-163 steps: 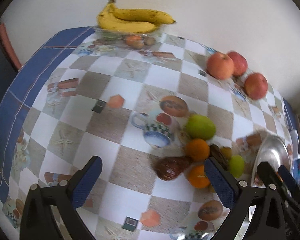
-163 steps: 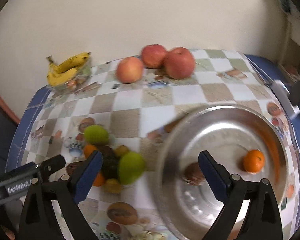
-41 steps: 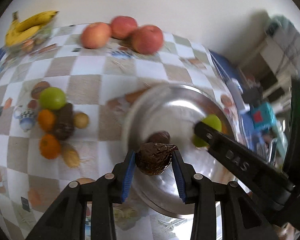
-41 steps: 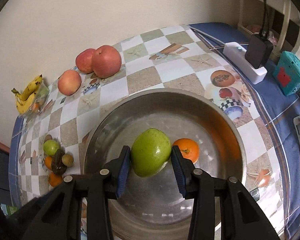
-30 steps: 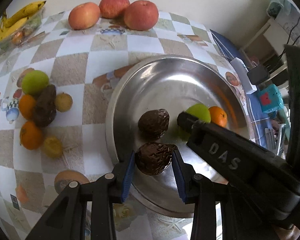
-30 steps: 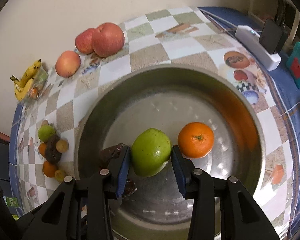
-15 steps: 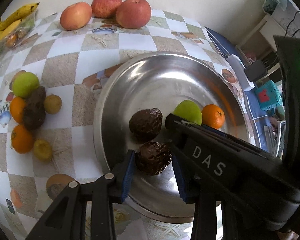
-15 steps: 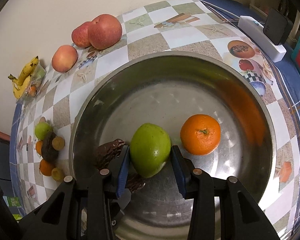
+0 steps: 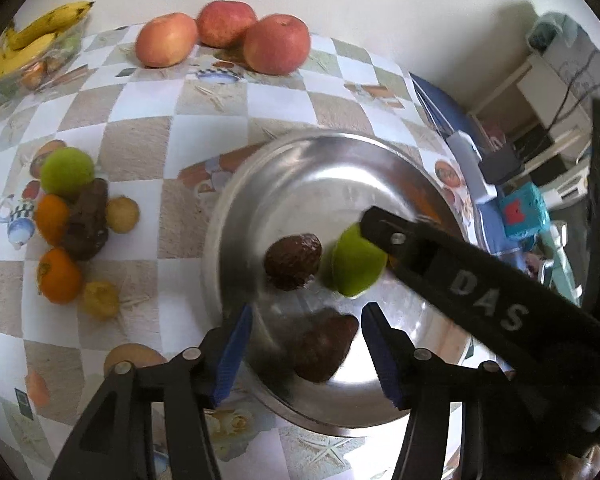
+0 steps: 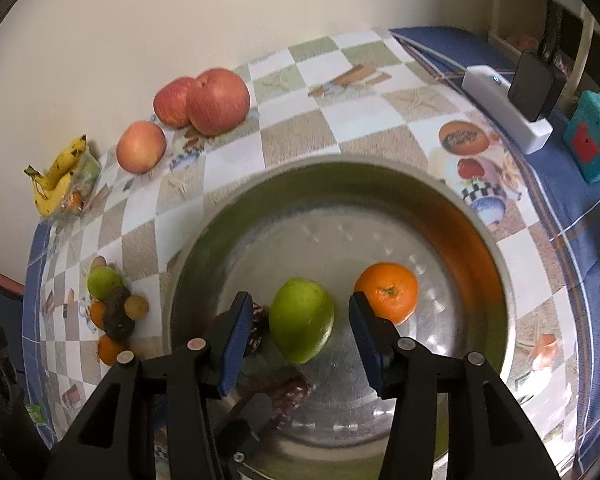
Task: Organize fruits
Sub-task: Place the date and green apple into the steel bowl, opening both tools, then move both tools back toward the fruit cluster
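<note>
Checkered counter (image 9: 148, 148), steel bowl (image 10: 340, 184): your left gripper (image 9: 306, 346) gapes around a brown fruit (image 9: 322, 348); right gripper (image 10: 298, 334) wide around a green fruit (image 10: 302, 320).

Both the left gripper (image 9: 306, 350) and the right gripper (image 10: 296, 340) have opened, so the dark fruit (image 9: 324, 350) and the green fruit (image 10: 302, 326) now lie free in the metal bowl (image 10: 480, 240).

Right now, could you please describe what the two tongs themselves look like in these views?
Both the left tongs and the right tongs are matte black plastic frames with two fingers, each lined inside with a ribbed blue pad. Round silver screw heads dot the finger joints. White letters "DAS" mark the right tongs' side. No cables or sleeves show.
</note>
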